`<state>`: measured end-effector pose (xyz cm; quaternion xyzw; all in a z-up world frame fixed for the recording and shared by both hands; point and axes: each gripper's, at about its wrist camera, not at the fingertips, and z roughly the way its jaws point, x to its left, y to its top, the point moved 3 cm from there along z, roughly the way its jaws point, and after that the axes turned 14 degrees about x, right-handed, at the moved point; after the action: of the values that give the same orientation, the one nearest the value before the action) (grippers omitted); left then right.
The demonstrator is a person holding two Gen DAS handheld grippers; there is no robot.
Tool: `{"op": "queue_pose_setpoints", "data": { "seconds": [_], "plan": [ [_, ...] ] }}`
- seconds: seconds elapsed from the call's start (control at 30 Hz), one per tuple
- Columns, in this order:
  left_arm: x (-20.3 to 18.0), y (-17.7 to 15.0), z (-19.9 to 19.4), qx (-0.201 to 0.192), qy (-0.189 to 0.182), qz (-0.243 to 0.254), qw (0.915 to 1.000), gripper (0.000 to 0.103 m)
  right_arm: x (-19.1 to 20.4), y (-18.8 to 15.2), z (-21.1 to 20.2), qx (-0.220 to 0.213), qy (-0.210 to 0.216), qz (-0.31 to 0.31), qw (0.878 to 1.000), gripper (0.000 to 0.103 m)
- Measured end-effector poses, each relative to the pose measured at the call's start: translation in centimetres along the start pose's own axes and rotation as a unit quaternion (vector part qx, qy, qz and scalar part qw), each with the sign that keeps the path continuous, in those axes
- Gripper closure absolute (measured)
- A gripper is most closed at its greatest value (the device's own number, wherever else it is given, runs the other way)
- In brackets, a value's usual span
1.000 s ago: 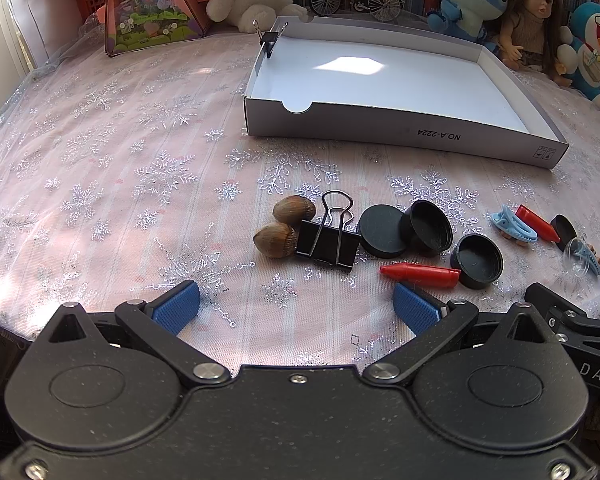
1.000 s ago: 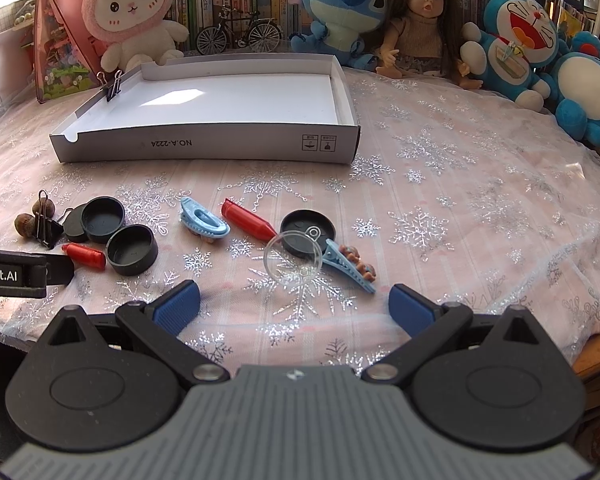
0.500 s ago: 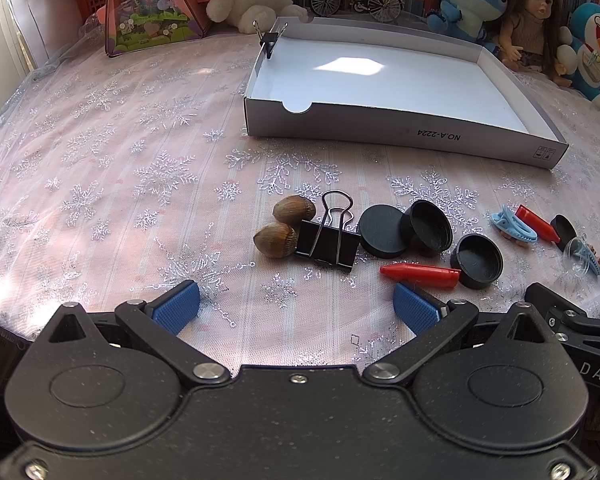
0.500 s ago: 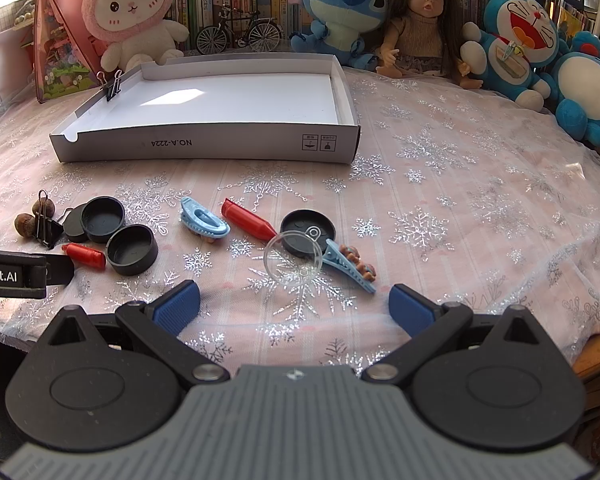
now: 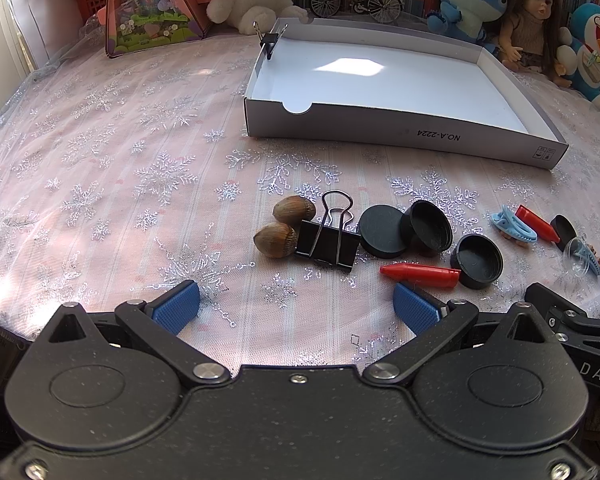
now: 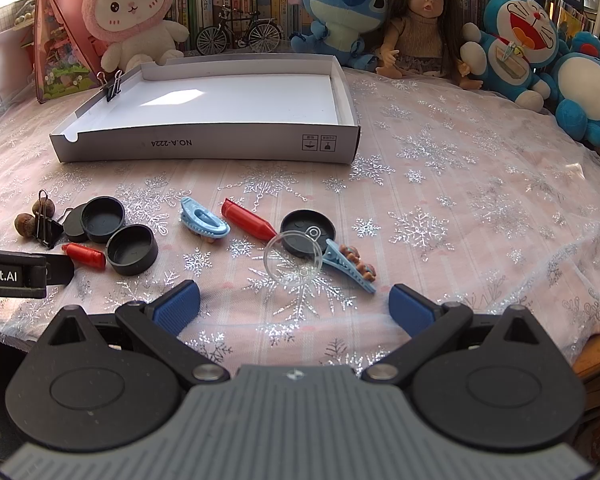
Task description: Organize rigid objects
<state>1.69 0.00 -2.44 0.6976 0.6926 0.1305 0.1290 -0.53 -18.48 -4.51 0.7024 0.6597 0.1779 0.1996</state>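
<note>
- Pink cloth (image 5: 100,184) with silver snowflakes covers the whole work surface, with plush toys (image 6: 136,20), a doll (image 6: 420,28) and shelves of books along the far edge.
- Left gripper (image 5: 296,306) hovers low at the near edge, its blue pads spread wide with nothing between them; it points at the left end of the scattered row, so a first pick there looks likely.
- Just beyond it lie two hazelnuts (image 5: 286,226) touching a black binder clip (image 5: 327,240), then a flat black lid (image 5: 382,231) overlapped by a black cap (image 5: 431,225), with another cap (image 5: 478,256) beside a red crayon-like piece (image 5: 420,274).
- Right gripper (image 6: 294,306) is likewise released and empty, aimed at the right end of the row.
- Nearest it sits a clear plastic disc (image 6: 294,262) leaning over a black lid (image 6: 306,228), with a blue hair clip (image 6: 350,266) touching the disc on its right side.
- Further left are a second red piece (image 6: 248,220) and a light-blue claw clip (image 6: 203,222).
- White cardboard tray (image 6: 204,148) stands behind the row, empty inside except for a small binder clip (image 6: 112,84) pinched on its left wall, probably to brace that corner.
- All loose items are outside the tray, so I judge the sorting has not started; each gripper faces its own half.
</note>
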Motion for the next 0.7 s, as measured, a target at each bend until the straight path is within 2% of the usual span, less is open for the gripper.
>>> {"op": "queue_pose_setpoints", "data": {
  "seconds": [0.37,0.7],
  "plan": [
    [0.2,0.17,-0.05,-0.002,-0.002,0.007,1.0,0.0,-0.13,-0.35,0.0,-0.009,0.006,-0.007,1.0,0.0],
    [0.72,-0.26,0.13,-0.03,-0.007,0.02,0.9993,0.0,-0.05,-0.87,-0.05,-0.031,0.001,0.001,1.0,0.0]
  ]
}}
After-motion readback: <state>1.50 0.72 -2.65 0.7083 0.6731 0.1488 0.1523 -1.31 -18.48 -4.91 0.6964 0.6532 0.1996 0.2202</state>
